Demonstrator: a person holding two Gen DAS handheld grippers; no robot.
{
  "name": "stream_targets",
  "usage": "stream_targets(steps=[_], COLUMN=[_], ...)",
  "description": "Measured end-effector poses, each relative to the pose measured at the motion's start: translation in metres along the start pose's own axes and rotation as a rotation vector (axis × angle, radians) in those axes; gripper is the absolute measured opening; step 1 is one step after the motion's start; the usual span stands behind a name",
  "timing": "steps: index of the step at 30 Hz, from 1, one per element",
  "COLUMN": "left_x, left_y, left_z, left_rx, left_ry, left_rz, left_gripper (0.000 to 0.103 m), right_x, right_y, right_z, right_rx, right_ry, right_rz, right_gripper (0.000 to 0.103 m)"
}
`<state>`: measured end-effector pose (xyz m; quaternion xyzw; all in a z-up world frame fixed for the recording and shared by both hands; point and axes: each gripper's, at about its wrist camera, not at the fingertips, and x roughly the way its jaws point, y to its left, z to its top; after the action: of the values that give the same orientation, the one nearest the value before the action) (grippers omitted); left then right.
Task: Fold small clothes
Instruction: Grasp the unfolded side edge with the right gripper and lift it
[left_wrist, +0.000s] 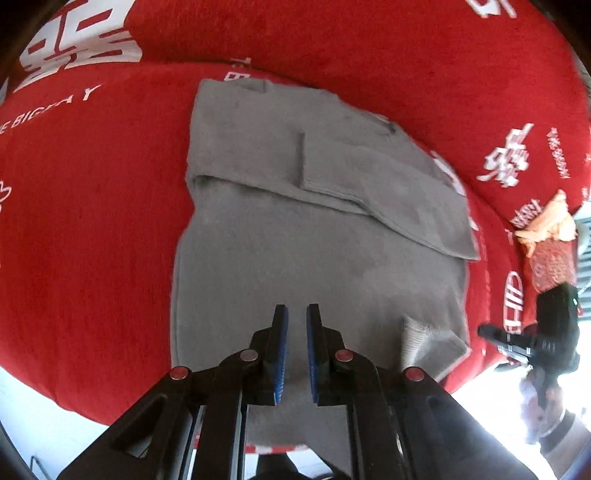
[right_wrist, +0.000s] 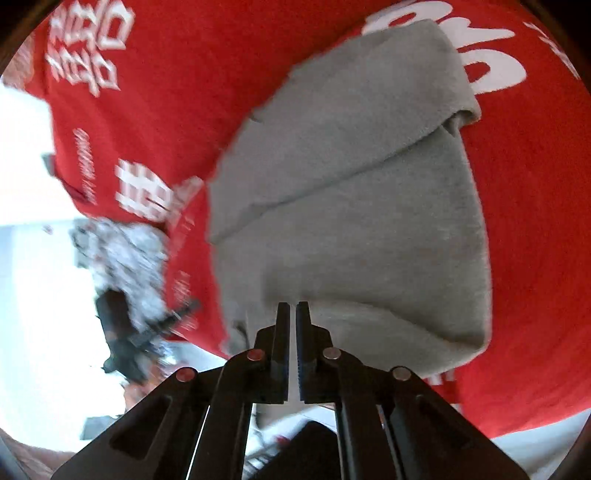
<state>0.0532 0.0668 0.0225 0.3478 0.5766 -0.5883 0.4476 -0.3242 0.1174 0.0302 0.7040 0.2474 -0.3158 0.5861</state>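
— Left camera?
— Grey garment lies half folded on the red cloth; left gripper hovers over it, jaws slightly parted, holding nothing.
— Right camera?
— Right gripper, jaws nearly together, at the garment's near edge; whether it pinches fabric, I can't tell.

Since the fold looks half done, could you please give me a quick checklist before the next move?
1. Grey garment flat on red cloth: ok.
2. Top part already folded over: ok.
3. Left tongs empty, slightly parted above the fabric: ok.
4. Right tongs gripping the near hem: cannot tell, nearly closed at the edge.
5. Near corner turned up: not ok.
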Motion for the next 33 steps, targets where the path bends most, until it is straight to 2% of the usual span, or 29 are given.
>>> stream_targets(steps=[2,3,4,5,6,8,10,12,14,19,21,23,25,26,27,28,29,33], left_x=[0.005,0.006,0.006,0.007,0.008,0.001,-0.007,-0.008,-0.002,0.031,0.044,0.055,0.063,0.066,0.066,0.064,0.061,0.034], left_y=[0.001,0.001,0.002,0.003,0.001,-0.005,-0.016,-0.028,-0.038,-0.063,-0.067,-0.067,-0.067,-0.063,-0.058,-0.055,-0.053,-0.047], left_z=[0.002,-0.001,-0.003,-0.008,-0.012,-0.023,-0.032,-0.040,-0.047,-0.069,-0.070,-0.071,-0.070,-0.070,-0.070,-0.070,-0.070,-0.067], left_rx=[0.001,0.000,-0.002,-0.005,-0.001,0.045,0.143,0.227,0.314,0.588,0.616,0.625,0.619,0.602,0.591,0.580,0.568,0.518], left_ry=[0.004,0.005,0.015,0.034,0.048,0.022,-0.003,0.029,0.083,0.217,0.252,0.297,0.331,0.361,0.369,0.366,0.357,0.302], left_rz=[0.038,0.046,0.044,0.047,0.053,0.088,0.111,0.086,0.054,0.070,0.054,0.028,0.004,0.001,-0.002,-0.009,-0.012,-0.022], left_gripper=[0.012,0.012,0.012,0.021,0.049,0.082,0.083,0.083,0.083,0.083,0.082,0.081,0.049,0.022,0.017,0.016,0.010,0.010], right_x=[0.004,0.007,0.008,0.011,0.014,0.025,0.035,0.044,0.055,0.073,0.079,0.088,0.099,0.102,0.105,0.104,0.101,0.066], right_y=[0.006,0.015,0.022,0.029,0.033,0.048,0.054,0.061,0.071,0.074,0.074,0.073,0.071,0.070,0.068,0.065,0.065,0.069], right_z=[-0.003,-0.005,-0.006,-0.007,-0.010,-0.010,-0.007,-0.004,-0.001,-0.003,-0.002,0.000,-0.001,-0.004,-0.008,-0.012,-0.014,-0.020], right_rx=[-0.068,-0.133,-0.192,-0.242,-0.292,-0.413,-0.504,-0.563,-0.628,-0.736,-0.755,-0.762,-0.758,-0.766,-0.782,-0.787,-0.786,-0.759], right_ry=[0.038,0.050,0.061,0.070,0.078,0.106,0.122,0.131,0.150,0.229,0.245,0.267,0.310,0.324,0.334,0.330,0.318,0.209], right_rz=[-0.081,-0.135,-0.171,-0.197,-0.221,-0.273,-0.321,-0.344,-0.372,-0.409,-0.417,-0.425,-0.430,-0.440,-0.480,-0.503,-0.501,-0.523], right_gripper=[0.011,0.026,0.036,0.055,0.064,0.064,0.064,0.064,0.064,0.064,0.064,0.064,0.059,0.032,0.006,0.007,0.006,0.006])
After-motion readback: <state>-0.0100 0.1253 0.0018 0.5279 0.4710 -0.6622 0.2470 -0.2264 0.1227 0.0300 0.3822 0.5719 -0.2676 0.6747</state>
